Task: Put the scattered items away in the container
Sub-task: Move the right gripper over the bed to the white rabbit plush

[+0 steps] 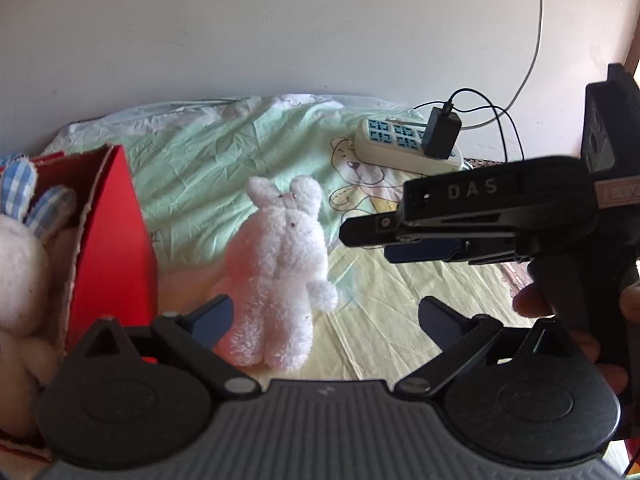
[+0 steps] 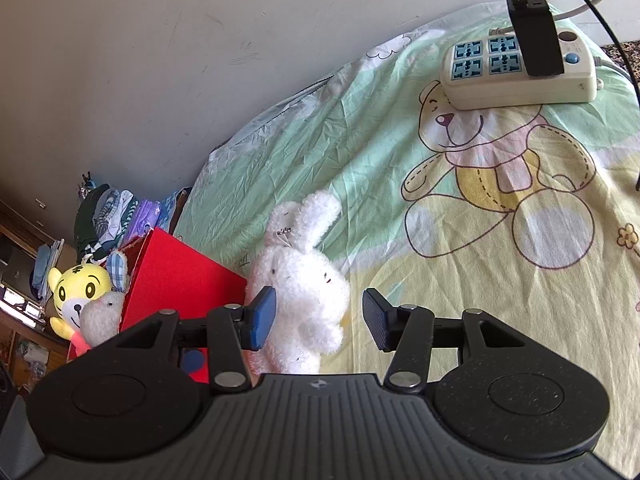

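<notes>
Scuffed white wall [image 2: 160, 60], bear-print bedsheet [image 2: 480, 208]

White plush rabbit [image 2: 304, 300] feet hiding behind gripper body; red box [image 1: 108, 240] toys getting cropped by left edge.

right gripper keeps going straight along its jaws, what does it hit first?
Most likely the white plush bunny: it lies on the bedsheet between the open jaws of the right gripper. Depth is unclear, so contact distance can't be judged.

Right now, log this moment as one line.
left gripper: open | right gripper: open, over white plush rabbit | rabbit: on bed beside red box
</notes>
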### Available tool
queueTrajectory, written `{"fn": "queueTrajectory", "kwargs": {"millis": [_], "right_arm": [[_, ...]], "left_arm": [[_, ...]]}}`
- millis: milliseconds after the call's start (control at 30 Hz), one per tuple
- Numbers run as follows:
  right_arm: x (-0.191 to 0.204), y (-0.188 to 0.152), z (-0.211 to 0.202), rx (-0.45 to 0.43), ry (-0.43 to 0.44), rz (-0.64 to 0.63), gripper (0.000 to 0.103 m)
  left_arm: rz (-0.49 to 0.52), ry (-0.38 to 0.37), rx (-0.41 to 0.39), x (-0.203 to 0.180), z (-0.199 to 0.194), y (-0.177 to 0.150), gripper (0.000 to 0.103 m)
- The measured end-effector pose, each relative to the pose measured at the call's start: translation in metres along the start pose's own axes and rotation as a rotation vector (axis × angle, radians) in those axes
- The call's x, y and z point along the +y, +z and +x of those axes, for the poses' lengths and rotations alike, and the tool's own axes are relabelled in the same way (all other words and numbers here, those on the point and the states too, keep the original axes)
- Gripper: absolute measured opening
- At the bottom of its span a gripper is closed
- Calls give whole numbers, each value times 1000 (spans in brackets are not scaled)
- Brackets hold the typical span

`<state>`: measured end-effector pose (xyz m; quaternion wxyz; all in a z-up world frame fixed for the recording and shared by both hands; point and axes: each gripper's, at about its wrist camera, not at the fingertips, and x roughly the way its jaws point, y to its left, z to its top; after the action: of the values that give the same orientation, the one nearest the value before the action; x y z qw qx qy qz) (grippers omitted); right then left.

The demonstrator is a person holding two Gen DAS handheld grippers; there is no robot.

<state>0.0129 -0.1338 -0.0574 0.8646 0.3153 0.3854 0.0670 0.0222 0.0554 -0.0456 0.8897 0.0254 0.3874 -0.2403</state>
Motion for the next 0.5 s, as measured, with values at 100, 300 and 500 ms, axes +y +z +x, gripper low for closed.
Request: {"fn": "queueTrajectory", "kwargs": {"millis": [100, 300, 500], "right_arm": [[-2, 14, 9, 9, 14, 2, 52], [18, 28, 26, 15, 16, -82, 54], [21, 28, 54, 78, 6, -133, 47]], "left_arm": [[-20, 29, 5, 6, 17, -2, 99], [-109, 2, 56, 23, 36, -6, 99], [-66, 19, 52, 11, 41, -5, 97]]}}
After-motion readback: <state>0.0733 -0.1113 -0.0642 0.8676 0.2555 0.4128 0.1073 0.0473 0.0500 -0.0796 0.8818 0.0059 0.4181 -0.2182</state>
